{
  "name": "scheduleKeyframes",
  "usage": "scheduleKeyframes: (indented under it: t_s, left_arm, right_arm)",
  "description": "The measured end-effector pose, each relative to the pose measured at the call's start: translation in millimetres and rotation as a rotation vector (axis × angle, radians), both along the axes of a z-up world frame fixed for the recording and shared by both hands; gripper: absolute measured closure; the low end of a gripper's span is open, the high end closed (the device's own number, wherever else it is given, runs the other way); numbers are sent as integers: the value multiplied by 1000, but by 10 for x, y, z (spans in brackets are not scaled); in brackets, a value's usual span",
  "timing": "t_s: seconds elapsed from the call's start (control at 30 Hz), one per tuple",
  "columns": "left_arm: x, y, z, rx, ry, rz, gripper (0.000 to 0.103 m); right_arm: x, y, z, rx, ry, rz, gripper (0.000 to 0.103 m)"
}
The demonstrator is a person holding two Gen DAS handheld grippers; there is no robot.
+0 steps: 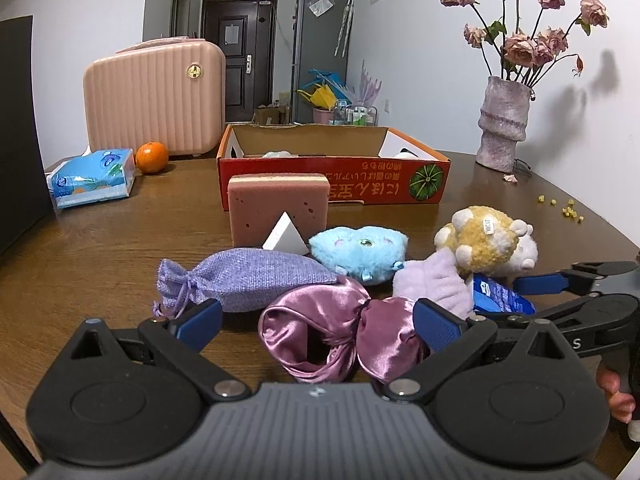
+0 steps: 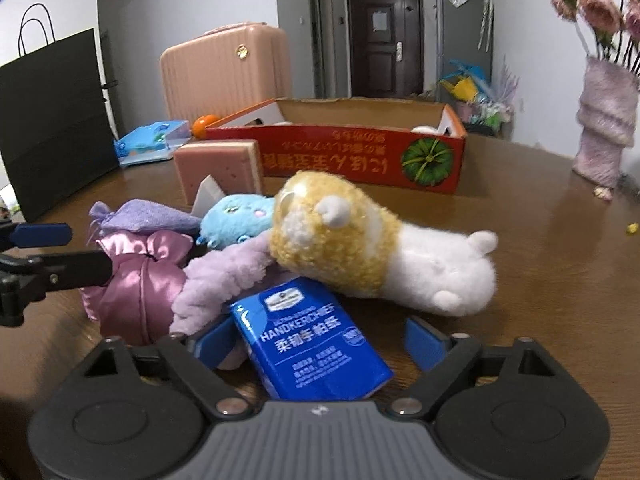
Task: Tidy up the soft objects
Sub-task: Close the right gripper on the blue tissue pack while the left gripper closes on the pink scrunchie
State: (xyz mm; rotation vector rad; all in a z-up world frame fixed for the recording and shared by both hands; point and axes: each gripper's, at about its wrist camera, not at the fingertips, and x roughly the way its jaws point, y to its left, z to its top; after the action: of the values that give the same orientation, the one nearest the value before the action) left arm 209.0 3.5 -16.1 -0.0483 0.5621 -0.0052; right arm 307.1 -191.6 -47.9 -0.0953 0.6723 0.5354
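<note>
Left hand-held gripper (image 1: 318, 322) stands wide, its blue pads on either side of a pink satin scrunchie (image 1: 340, 338) without pressing it. Beyond on the bench (image 1: 100, 248) lie a lilac drawstring pouch (image 1: 244, 280), a blue plush (image 1: 360, 248), a yellow-and-white plush (image 1: 488, 240) and a pink sponge (image 1: 276, 208) just before the red cardboard box (image 1: 332, 176).

From the right wrist, the right hand-held gripper (image 2: 320, 346) is open fairly wide around a blue handkerchief pack (image 2: 310, 340), pads apart from it. The pack lies near the bench's front edge, its far end tucked under the yellow-and-white plush (image 2: 360, 240).
</note>
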Motion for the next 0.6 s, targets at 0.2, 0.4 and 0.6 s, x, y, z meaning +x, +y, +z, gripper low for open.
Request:
scheduleKeyframes:
  t_s: [0.2,0.4,0.6]
  left_arm:
    - [24,2,-9,-6,9,-3,0]
    - [32,9,-7,-4,12,-3,0]
    - [39,8,9,-9,8,-14,0]
  right_arm:
    - [15,-22,-20,52,31,39,34]
    - [-87,-12,15,61,-4,46,47]
    - [-331,-45,126,72,-106,5,49]
